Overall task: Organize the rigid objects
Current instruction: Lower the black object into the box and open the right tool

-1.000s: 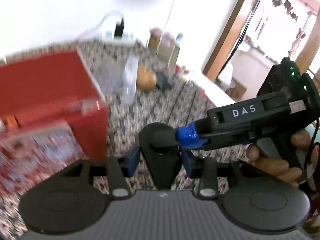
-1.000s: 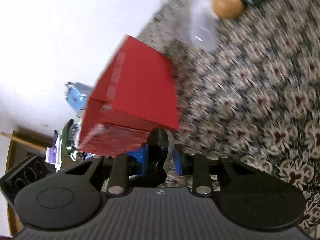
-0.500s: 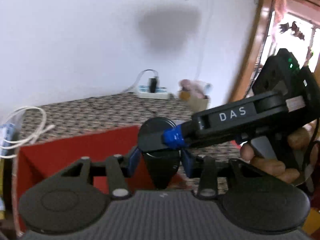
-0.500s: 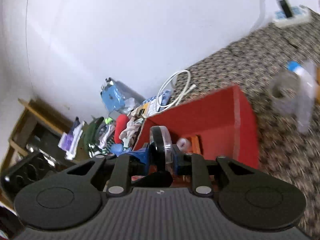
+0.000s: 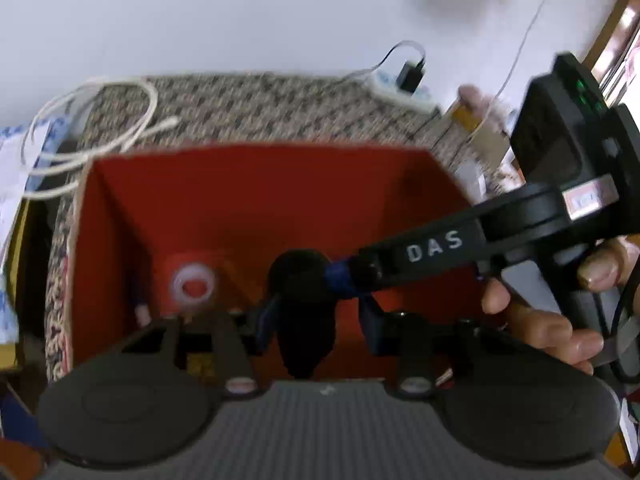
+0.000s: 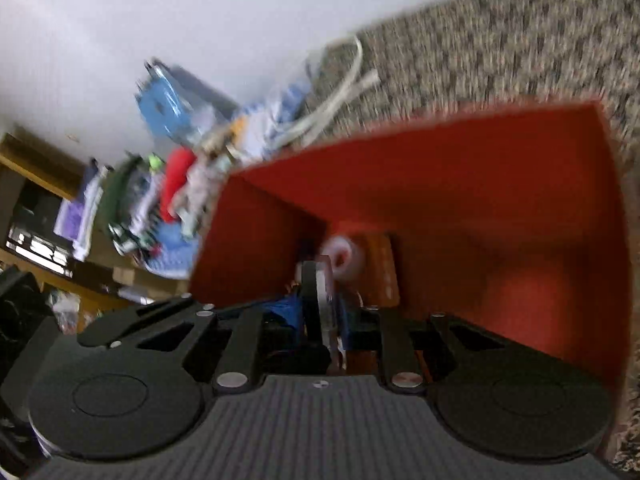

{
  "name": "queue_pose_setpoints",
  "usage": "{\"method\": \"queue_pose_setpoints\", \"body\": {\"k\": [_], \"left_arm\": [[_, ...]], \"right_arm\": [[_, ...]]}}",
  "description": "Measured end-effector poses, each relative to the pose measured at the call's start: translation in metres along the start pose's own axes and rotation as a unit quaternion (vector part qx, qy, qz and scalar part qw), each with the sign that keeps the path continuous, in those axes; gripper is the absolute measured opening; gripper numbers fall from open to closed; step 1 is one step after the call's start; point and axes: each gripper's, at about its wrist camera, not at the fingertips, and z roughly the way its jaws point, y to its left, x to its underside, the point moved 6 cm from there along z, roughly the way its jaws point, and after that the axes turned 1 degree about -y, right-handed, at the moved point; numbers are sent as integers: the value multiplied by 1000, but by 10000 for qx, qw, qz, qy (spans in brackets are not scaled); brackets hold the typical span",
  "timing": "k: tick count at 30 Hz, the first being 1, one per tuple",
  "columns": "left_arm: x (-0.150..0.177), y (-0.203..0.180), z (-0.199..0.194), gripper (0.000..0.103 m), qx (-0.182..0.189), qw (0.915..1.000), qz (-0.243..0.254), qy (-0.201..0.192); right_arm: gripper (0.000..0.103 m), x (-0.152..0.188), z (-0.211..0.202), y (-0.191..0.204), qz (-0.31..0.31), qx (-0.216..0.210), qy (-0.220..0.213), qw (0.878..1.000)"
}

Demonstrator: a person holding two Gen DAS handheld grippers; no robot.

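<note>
An open red box [image 5: 248, 208] stands on the patterned tablecloth, also in the right wrist view [image 6: 460, 184]. Inside lie a white tape roll [image 5: 193, 286] and other small items. Both grippers hold one black round-headed object [image 5: 304, 300] over the box. My left gripper [image 5: 316, 320] is shut on its lower part. My right gripper [image 6: 318, 312] is shut on its thin round head [image 6: 312, 300], and it reaches in from the right in the left wrist view [image 5: 340, 280].
A white cable coil [image 5: 96, 128] lies behind the box on the left. A power strip with a black plug [image 5: 408, 80] sits by the wall. A pile of clutter [image 6: 168, 184] and a wooden shelf [image 6: 36, 208] lie left of the box.
Both grippers, holding the black object together, have moved from beside the red box to above its open top and tilted down, so the box's inside now shows.
</note>
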Motion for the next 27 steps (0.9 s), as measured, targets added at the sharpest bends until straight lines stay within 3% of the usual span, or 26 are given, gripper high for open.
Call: {"method": "queue_pose_setpoints", "body": {"k": [5,10,16,21,24,27], "left_arm": [[14,13,7,37,-162,9993,36,321],[17,25,11,38,-277,9990,-45,353],[20,30,9,43,-403,9986,-138,319],[15,32,6,43,-666,9973,-165,246],[8,29,3,50,-854,9962,-88,162],[0,27,7,50,-1067,9941,40,177]], "right_arm": [[0,7,30,-3,-118,635,528,9965],[0,8,32,2,-262,667,676,9951],[5,6,23,-6,72,361,454,9983],[5,4,20,-8,222,393,267,9986],[5,3,18,-11,338,387,109,9986],[5,1,14,-11,361,497,-115,9980]]}}
